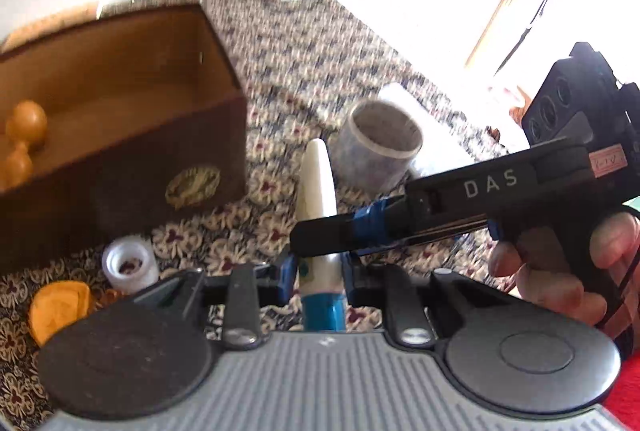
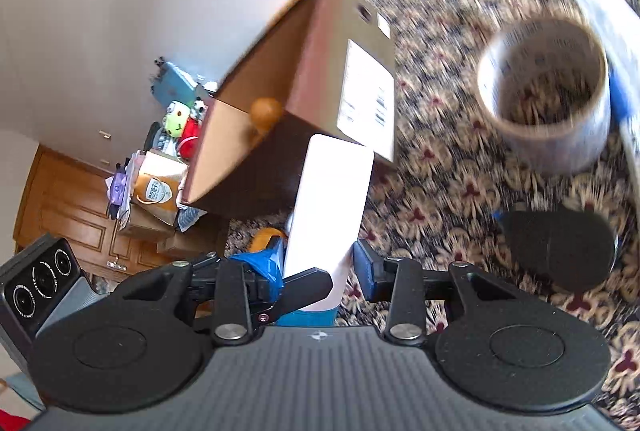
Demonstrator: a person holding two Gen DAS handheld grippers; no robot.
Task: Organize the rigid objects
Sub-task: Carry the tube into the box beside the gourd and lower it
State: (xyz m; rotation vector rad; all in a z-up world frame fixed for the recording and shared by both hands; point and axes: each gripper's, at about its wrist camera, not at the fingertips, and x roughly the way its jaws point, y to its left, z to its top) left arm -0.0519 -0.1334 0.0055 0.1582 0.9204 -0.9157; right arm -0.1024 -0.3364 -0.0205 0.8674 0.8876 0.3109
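A carpet (image 1: 304,43) with a dense floral pattern carries everything, with a pale wall behind it. At the left in the left wrist view an open cardboard box (image 1: 132,135) holds an orange wooden piece (image 1: 24,135). In front of the box stand a small translucent jar (image 1: 130,263) and, just beside it, an orange shell-shaped piece (image 1: 60,307). The left gripper (image 1: 318,271) is closed tight on a white tube with a teal cap (image 1: 318,199), which is lifted off the carpet near the box's right front corner and points away from the camera. The right gripper (image 2: 320,263) crosses in from the right; its jaws stand on either side of the same tube, but whether its fingers (image 1: 320,239) press on it cannot be told. Beyond the tube a roll of clear tape (image 1: 378,147) sits on the carpet, touching a white packet (image 1: 424,135). A hand (image 1: 560,263) grips the right gripper's handle
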